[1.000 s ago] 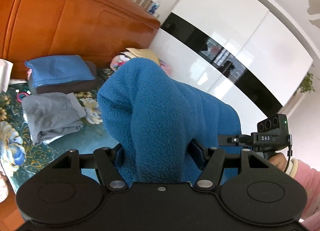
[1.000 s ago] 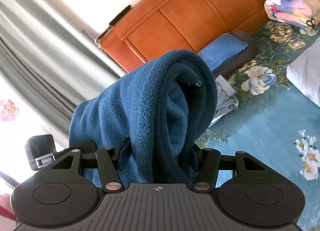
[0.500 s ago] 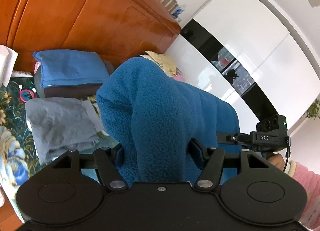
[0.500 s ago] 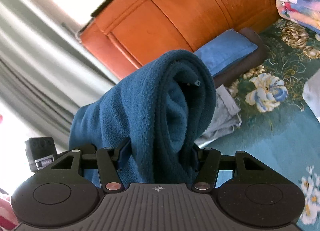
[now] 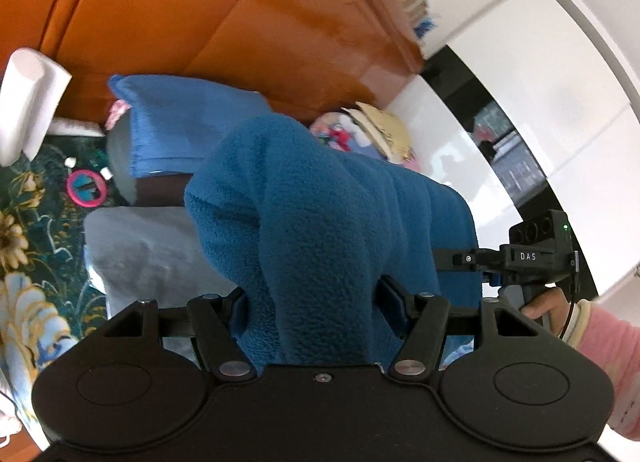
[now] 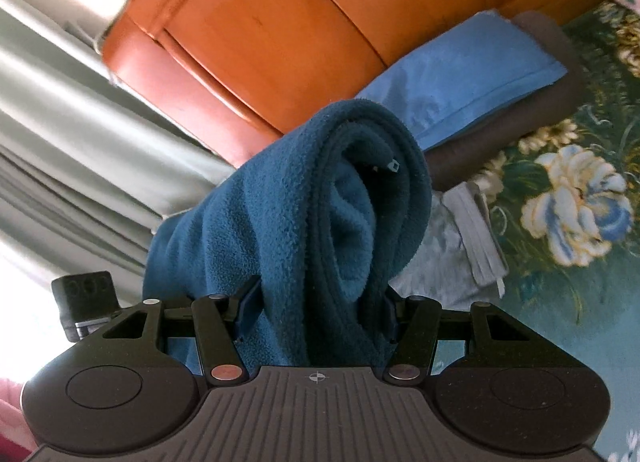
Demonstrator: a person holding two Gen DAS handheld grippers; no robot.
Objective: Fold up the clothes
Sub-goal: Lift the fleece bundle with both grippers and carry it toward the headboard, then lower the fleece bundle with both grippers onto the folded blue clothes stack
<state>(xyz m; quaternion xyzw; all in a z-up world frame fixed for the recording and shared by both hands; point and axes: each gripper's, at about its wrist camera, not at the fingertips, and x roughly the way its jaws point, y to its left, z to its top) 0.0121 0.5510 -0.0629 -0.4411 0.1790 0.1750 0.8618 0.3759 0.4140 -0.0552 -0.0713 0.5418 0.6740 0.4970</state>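
A thick blue fleece garment (image 5: pixel 320 229) hangs bunched between both grippers, held above the bed. My left gripper (image 5: pixel 314 302) is shut on one end of it. My right gripper (image 6: pixel 320 302) is shut on the other end (image 6: pixel 328 221), where folded layers and a zipper pull (image 6: pixel 394 165) show. The right gripper's body (image 5: pixel 536 258) and the hand holding it show at the right of the left wrist view. The fingertips of both grippers are hidden in the fleece.
Folded grey clothes (image 5: pixel 140 254) lie on the floral bedspread (image 6: pixel 580 201) just beyond the fleece. A light blue folded piece on a brown pillow (image 6: pixel 472 73) rests against the orange wooden headboard (image 5: pixel 240 21). A stack of colourful bedding (image 5: pixel 372 133) lies further right. Grey curtains (image 6: pixel 60 121) hang at the left.
Both grippers have carried the fleece forward toward the headboard and the grey pile, which now look larger and closer. The grip on the fleece is unchanged.
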